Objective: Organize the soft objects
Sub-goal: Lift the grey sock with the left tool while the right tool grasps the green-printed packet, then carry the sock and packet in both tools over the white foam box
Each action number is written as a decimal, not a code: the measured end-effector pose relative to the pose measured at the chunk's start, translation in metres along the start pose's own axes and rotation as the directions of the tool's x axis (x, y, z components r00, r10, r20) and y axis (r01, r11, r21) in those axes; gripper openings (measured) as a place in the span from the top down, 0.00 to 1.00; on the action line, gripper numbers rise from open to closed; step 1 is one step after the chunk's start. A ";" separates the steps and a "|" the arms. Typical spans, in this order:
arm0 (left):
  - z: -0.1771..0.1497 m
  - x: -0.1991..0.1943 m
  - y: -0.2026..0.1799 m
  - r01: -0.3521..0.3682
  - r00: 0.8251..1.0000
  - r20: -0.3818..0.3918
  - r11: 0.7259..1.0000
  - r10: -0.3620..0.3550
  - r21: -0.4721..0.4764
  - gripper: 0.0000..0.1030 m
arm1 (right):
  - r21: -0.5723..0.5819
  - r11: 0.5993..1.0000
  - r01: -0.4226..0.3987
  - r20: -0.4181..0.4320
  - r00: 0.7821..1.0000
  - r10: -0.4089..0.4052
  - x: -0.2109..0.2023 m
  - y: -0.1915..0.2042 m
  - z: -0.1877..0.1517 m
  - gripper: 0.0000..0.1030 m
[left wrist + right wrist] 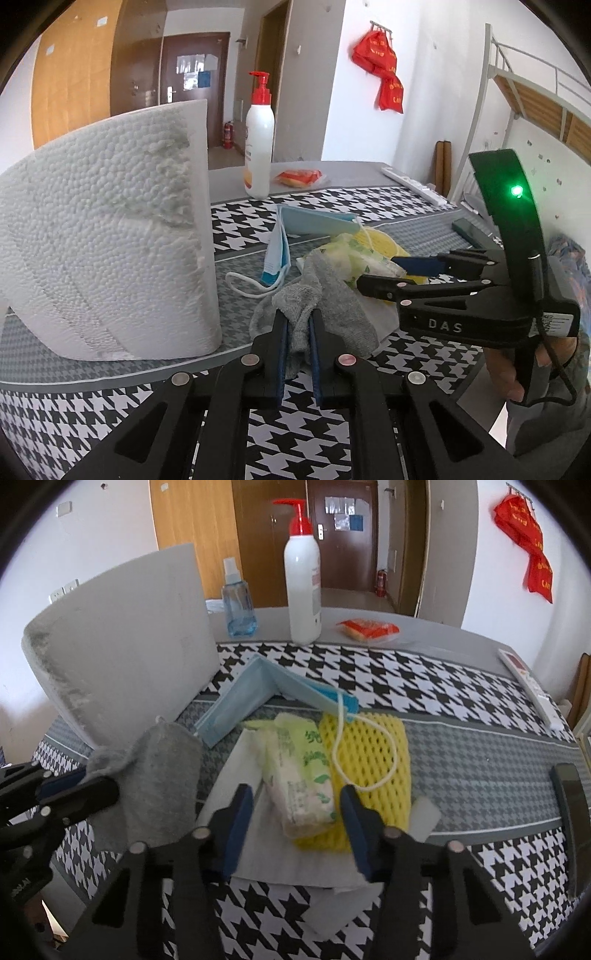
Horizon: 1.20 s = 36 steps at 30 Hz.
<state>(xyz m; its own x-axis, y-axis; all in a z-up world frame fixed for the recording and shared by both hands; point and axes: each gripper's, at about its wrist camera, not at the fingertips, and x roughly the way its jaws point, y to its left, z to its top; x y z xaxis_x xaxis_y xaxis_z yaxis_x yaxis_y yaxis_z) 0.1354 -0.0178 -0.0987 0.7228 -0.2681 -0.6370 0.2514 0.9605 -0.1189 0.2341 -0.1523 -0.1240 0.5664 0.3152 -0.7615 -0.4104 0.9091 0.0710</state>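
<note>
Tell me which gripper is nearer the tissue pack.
Right. The right gripper straddles the tissue pack, jaws not yet touching it; the left gripper clamps the grey sock beside it.

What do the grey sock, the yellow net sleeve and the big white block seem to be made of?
Grey sock: knitted fabric, probably cotton blend; fuzzy looped surface, and it folds limply in the left gripper.
Yellow net sleeve: likely soft foam mesh; matte, with regular diamond holes.
White block: looks like expanded foam; one face is pebbled with tiny beads, and the edge is crumbly.
</note>
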 end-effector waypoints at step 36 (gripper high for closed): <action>0.007 -0.067 -0.017 -0.032 0.990 0.139 0.999 0.026 0.044 0.89 | 0.017 0.999 0.031 0.206 0.978 -0.034 -0.102 0.020 -0.020 0.71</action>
<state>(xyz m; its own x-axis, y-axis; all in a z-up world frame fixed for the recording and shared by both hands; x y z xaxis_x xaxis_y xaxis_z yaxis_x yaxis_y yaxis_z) 0.0877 -0.0168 -0.0485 0.8112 -0.2511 -0.5281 0.2565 0.9644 -0.0647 0.1539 -0.1720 -0.0584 0.7150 0.3334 -0.6145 -0.3801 0.9231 0.0585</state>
